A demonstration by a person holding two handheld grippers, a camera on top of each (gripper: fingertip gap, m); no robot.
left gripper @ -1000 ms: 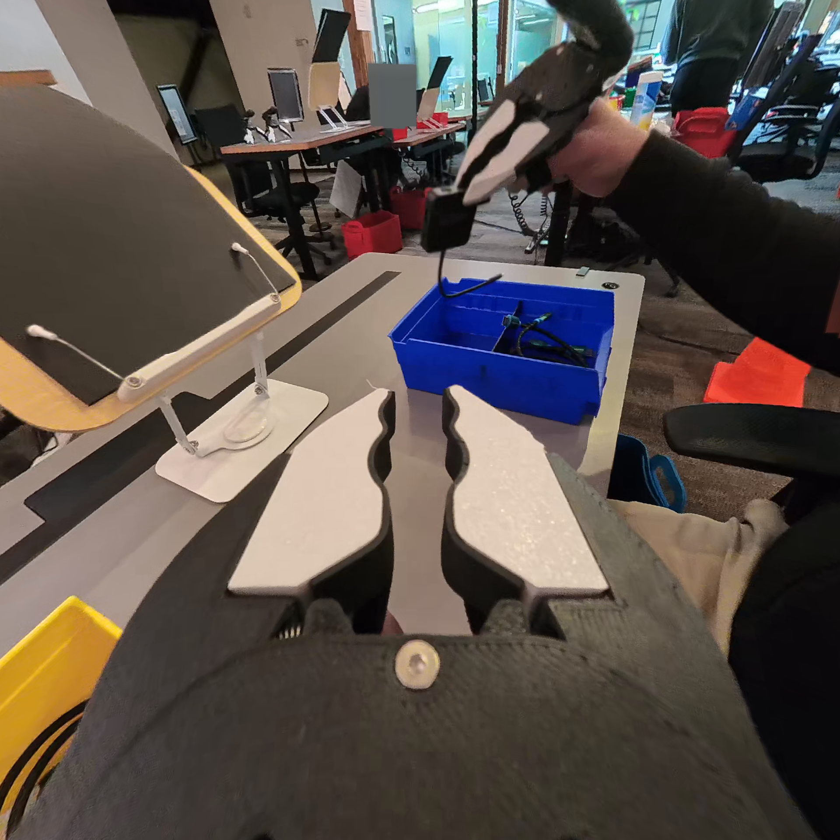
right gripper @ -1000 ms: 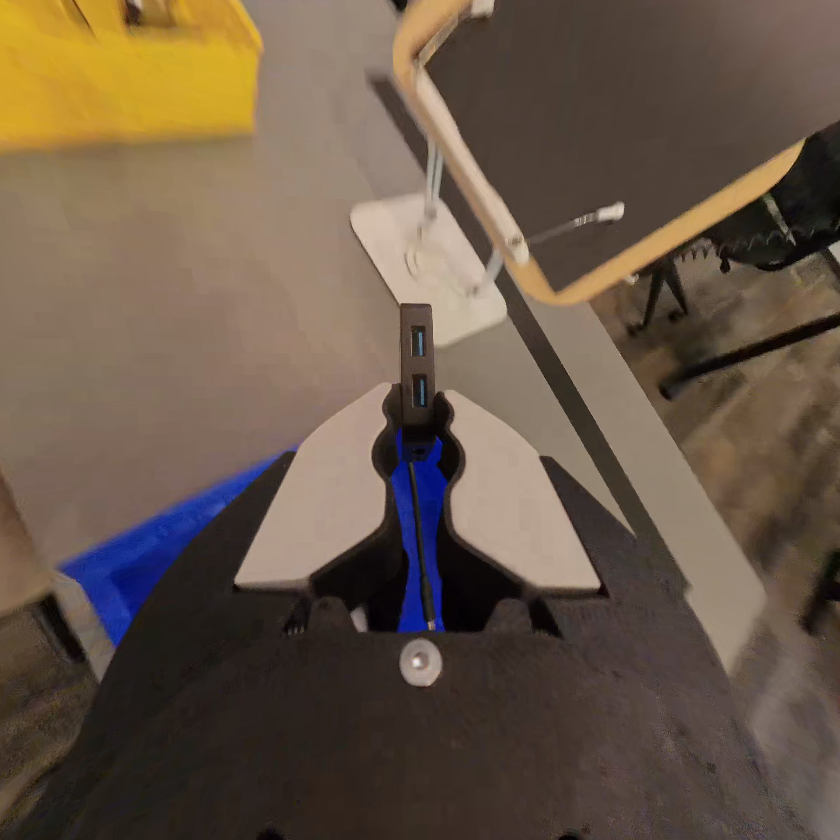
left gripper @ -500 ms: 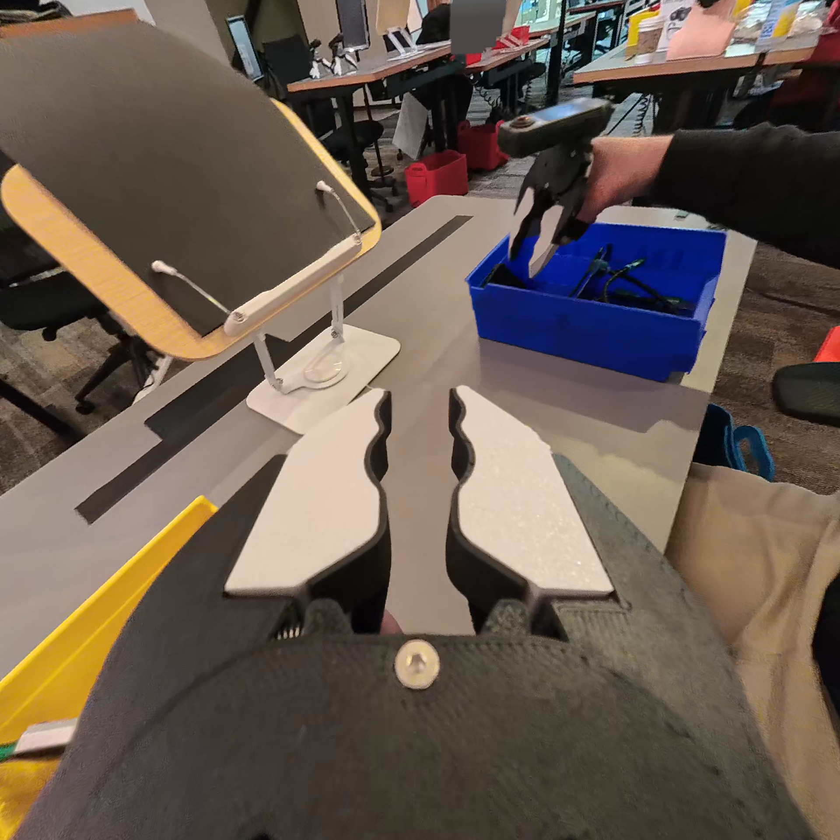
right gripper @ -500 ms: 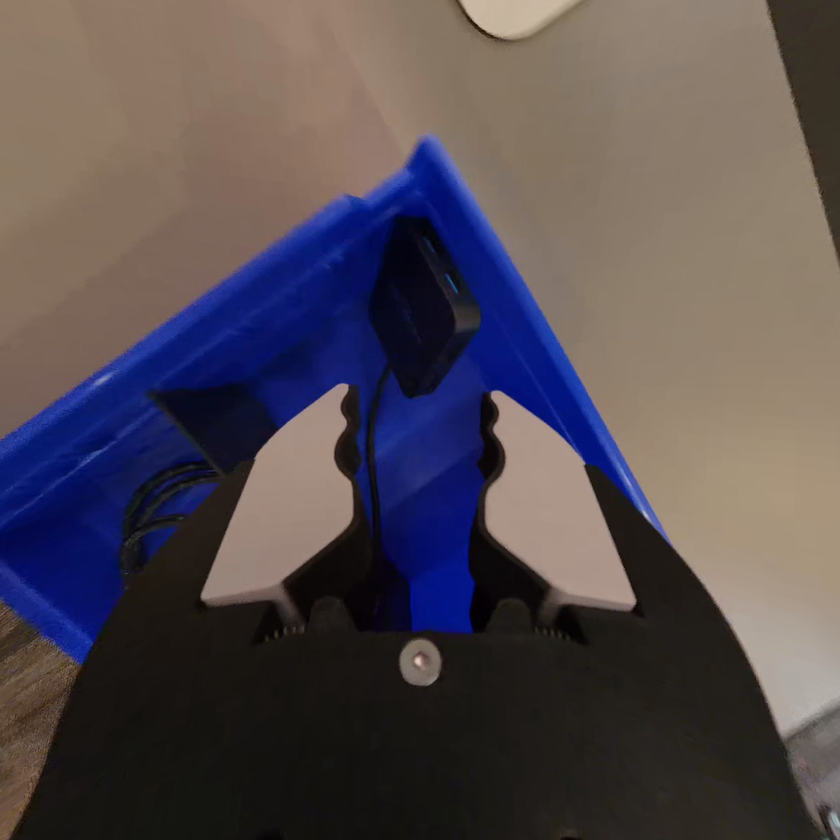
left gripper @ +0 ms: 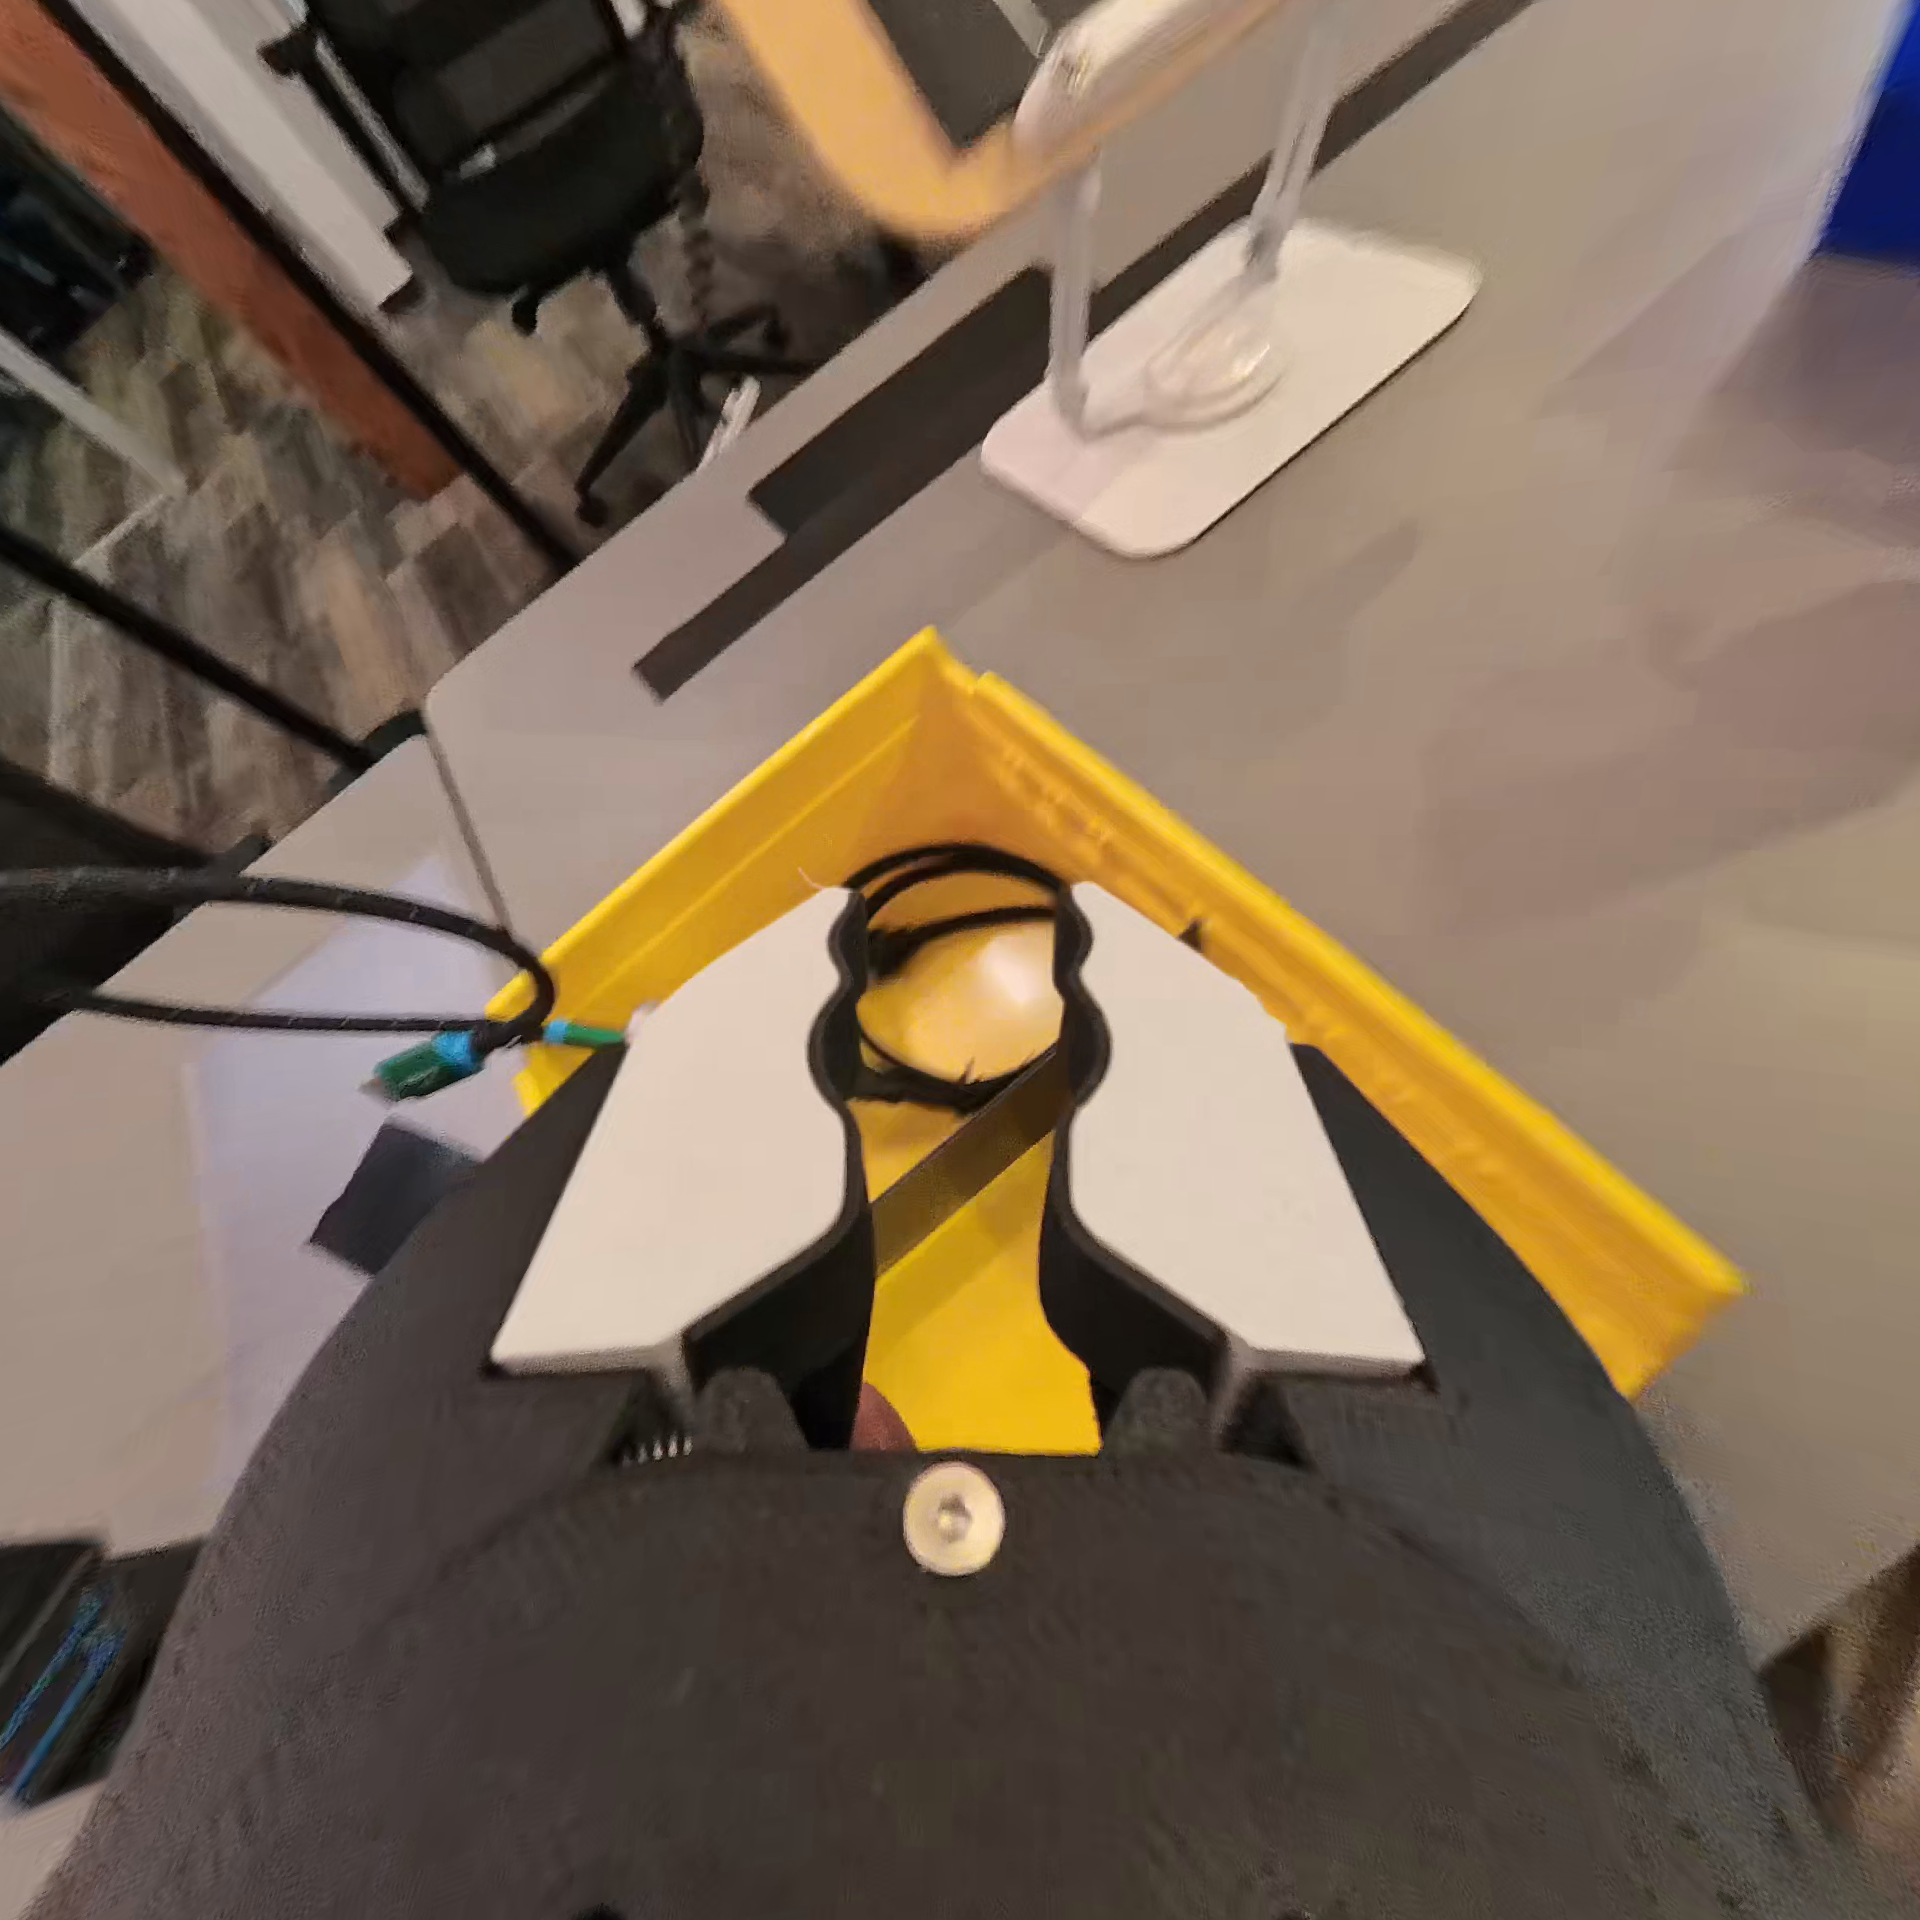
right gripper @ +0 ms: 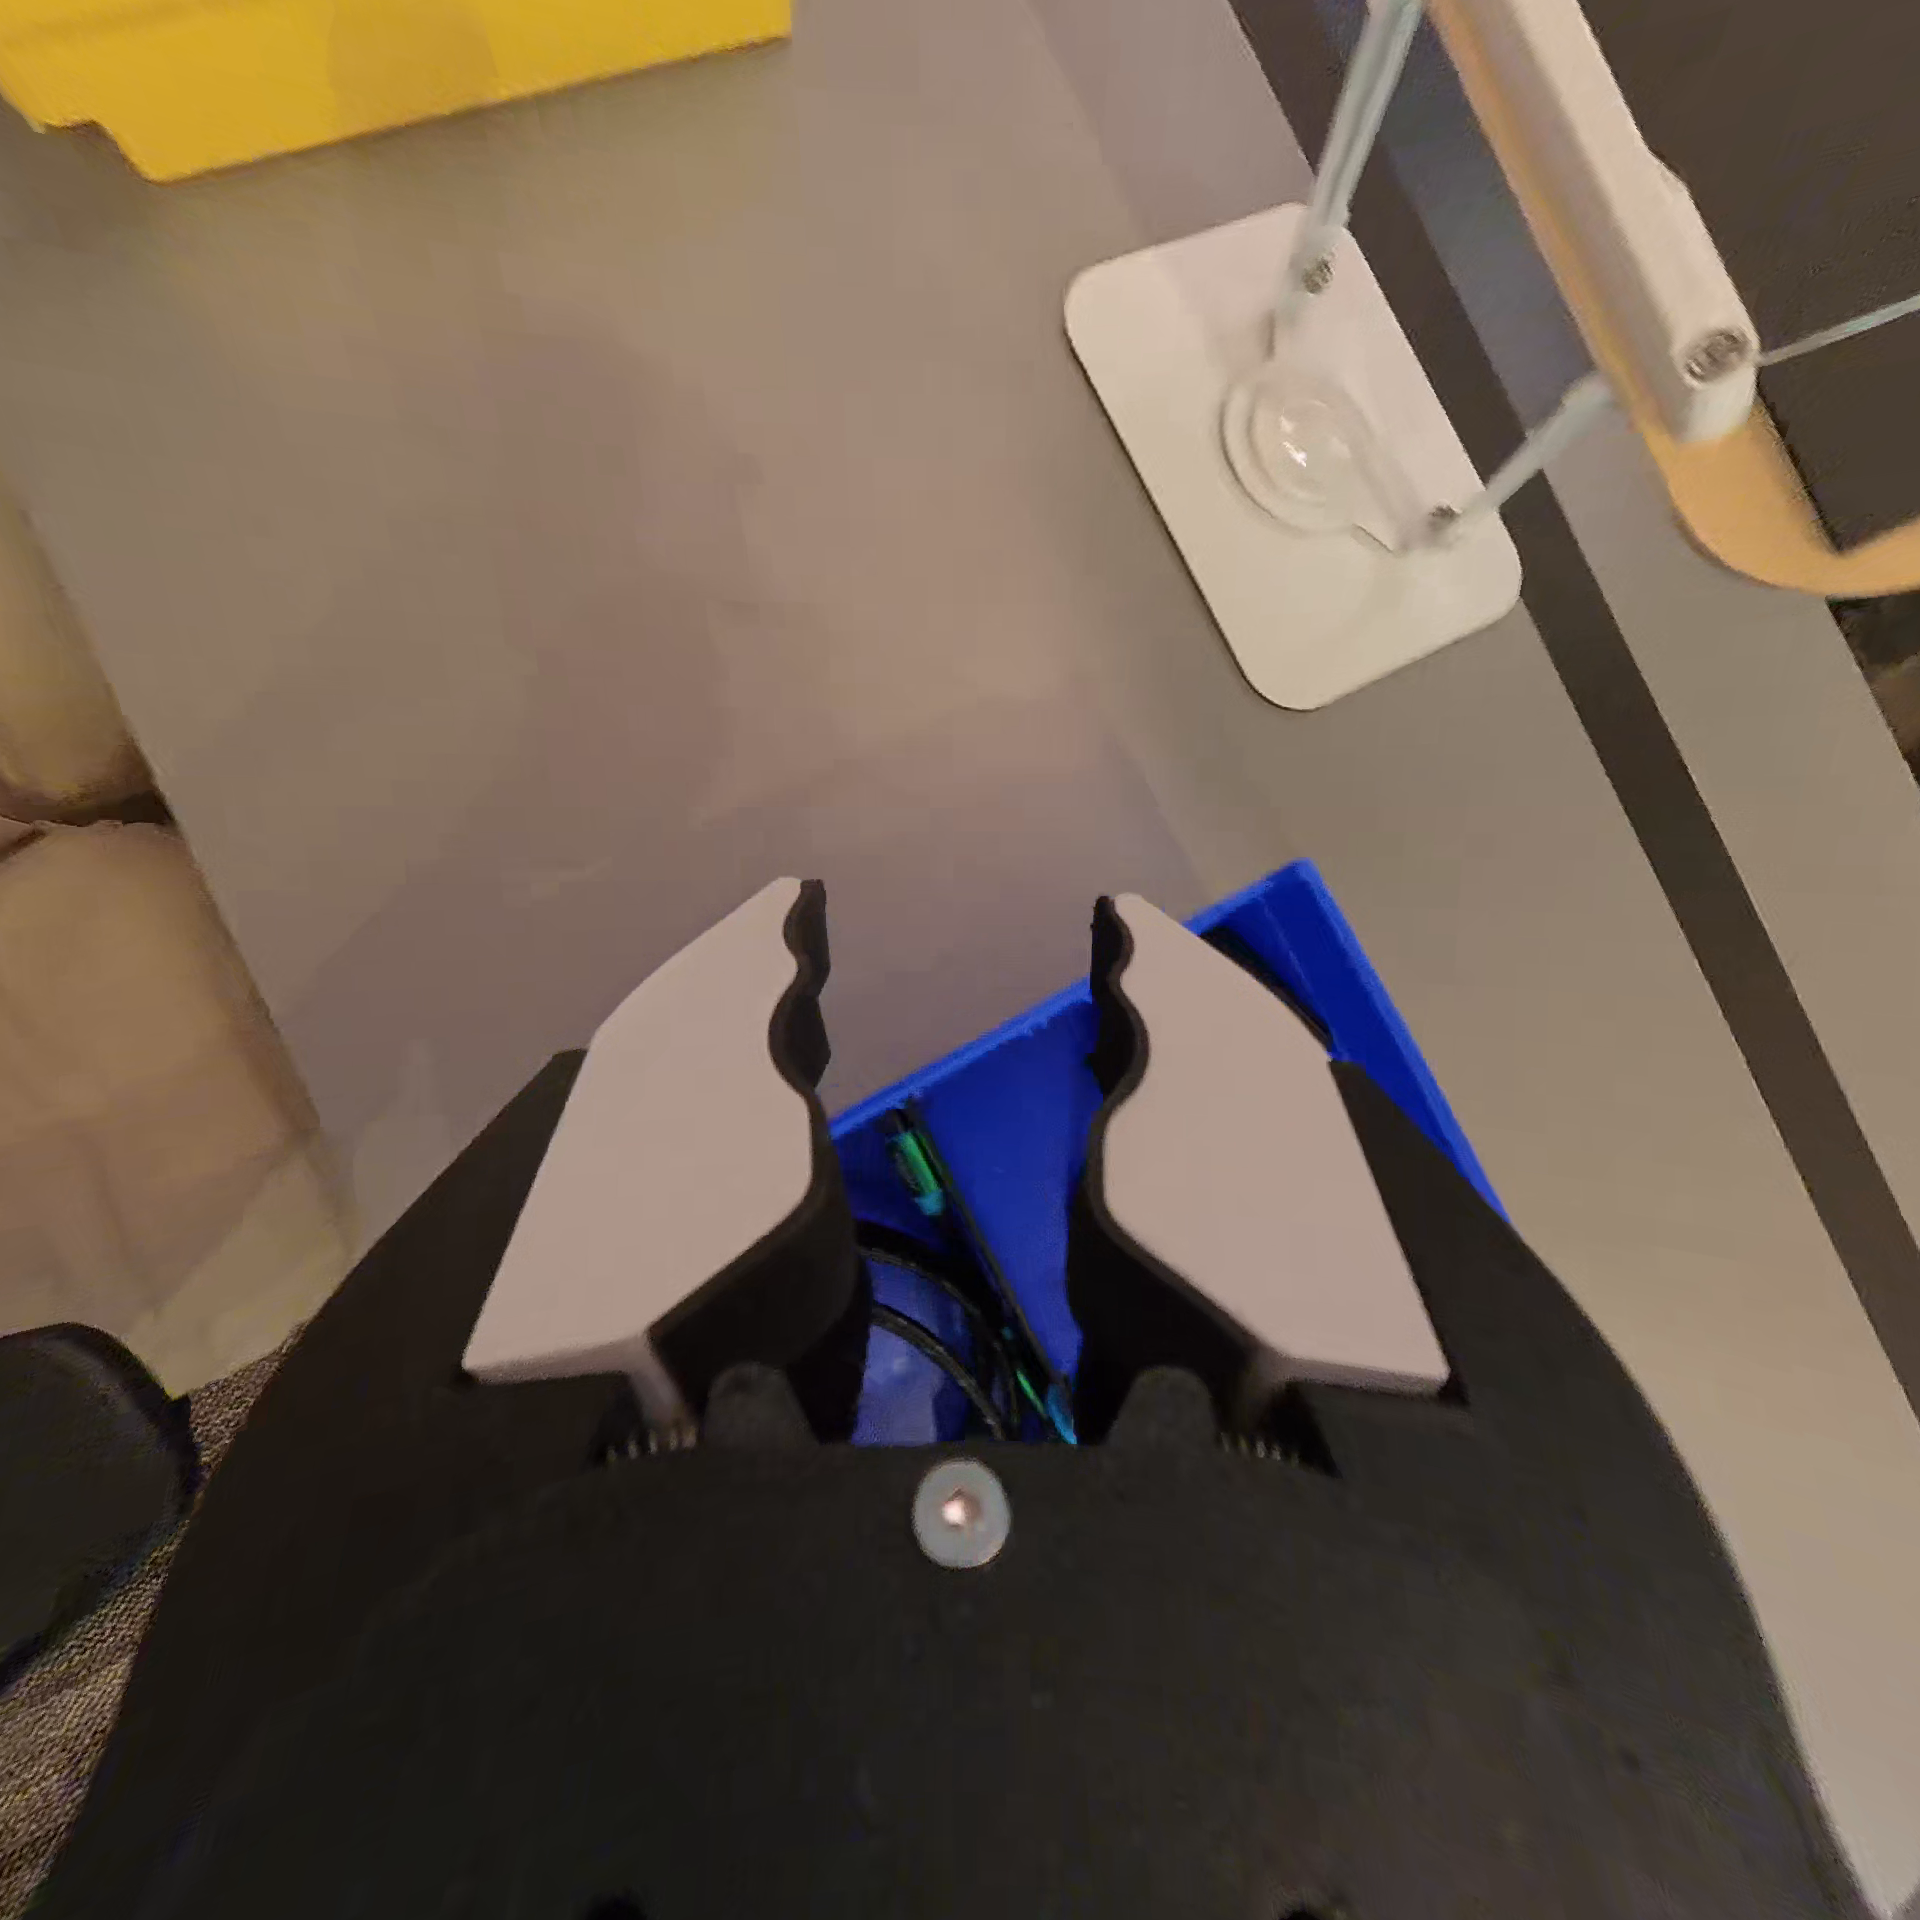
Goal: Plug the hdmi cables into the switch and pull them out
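In the left wrist view my left gripper (left gripper: 958, 902) is open and empty, pointing down into a yellow bin (left gripper: 1351, 1049). A coiled black cable (left gripper: 935, 1039) lies in the bin between my fingers. Another black cable with a green and blue plug (left gripper: 421, 1068) hangs over the bin's left corner. In the right wrist view my right gripper (right gripper: 956, 904) is open and empty above a blue bin (right gripper: 997, 1132). Black cables with green plugs (right gripper: 914, 1164) lie in that bin. The switch is not in sight in either view.
A white stand base (right gripper: 1288, 457) with a tilted board on wire arms stands on the grey table (right gripper: 623, 520); it also shows in the left wrist view (left gripper: 1236, 384). The yellow bin (right gripper: 395, 73) sits at the far end. A table edge and office chair (left gripper: 582, 177) lie beyond. Across from one pair of fingers to the other is roughly 45 cm.
My right gripper let go of the black switch into the blue bin, opened wide and drew back. My left gripper swung down over the yellow bin and opened wider.
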